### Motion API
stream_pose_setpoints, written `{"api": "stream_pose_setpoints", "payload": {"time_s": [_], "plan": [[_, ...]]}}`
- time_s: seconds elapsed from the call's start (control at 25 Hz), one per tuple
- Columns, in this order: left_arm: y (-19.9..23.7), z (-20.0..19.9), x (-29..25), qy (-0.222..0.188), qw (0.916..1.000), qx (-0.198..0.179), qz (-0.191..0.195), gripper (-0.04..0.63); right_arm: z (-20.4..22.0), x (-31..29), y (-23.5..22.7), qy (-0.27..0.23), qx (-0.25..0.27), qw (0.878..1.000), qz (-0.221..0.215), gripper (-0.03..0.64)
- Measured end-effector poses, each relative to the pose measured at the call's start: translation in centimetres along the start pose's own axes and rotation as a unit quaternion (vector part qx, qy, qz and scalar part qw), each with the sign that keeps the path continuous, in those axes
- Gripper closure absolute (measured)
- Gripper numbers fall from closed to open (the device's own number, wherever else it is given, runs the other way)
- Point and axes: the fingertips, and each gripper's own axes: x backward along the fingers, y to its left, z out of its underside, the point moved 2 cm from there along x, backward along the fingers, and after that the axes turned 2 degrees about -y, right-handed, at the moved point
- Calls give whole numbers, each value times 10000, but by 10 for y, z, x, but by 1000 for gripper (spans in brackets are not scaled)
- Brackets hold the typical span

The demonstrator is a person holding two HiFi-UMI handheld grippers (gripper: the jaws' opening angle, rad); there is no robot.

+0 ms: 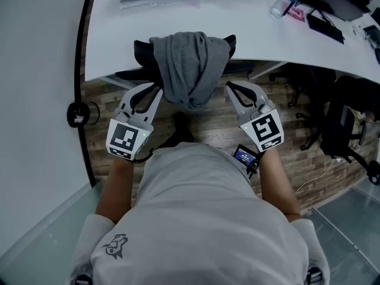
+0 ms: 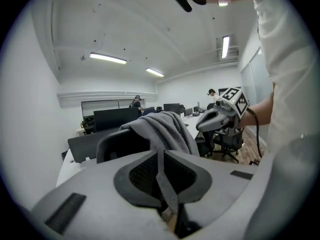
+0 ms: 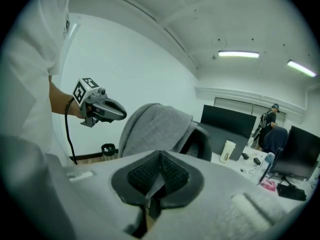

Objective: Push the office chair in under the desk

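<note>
The office chair (image 1: 142, 52) stood at the top centre of the head view, its backrest at the near edge of the white counter (image 1: 249, 34), with a grey garment (image 1: 190, 67) draped over it. The left hand-held gripper (image 1: 158, 88) was just left of the garment and the right hand-held gripper (image 1: 228, 85) just right of it, each clenched on nothing. A clear bottle (image 1: 282, 3) sat at the upper right, its contents unreadable. The right gripper view showed a white cup (image 3: 227, 151) upright beside a dark monitor (image 3: 230, 124), its inside hidden. Only the gripper views showed a person (image 2: 136, 102) far back.
</note>
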Motion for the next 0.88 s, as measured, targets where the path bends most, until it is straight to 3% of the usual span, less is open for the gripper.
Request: {"api": "stream_pose_setpoints", "payload": {"time_s": [0.08, 0.44, 0.88], "plan": [[-3, -3, 3, -124, 9999, 41, 1, 597, 1, 4, 4, -34, -27, 10000, 36, 614], [-29, -20, 14, -279, 9992, -250, 149, 597, -14, 38, 16, -204, -8, 9997, 118, 614], [-121, -30, 55, -397, 9975, -520, 265, 597, 0, 121, 73, -280, -8, 9996, 82, 614]]}}
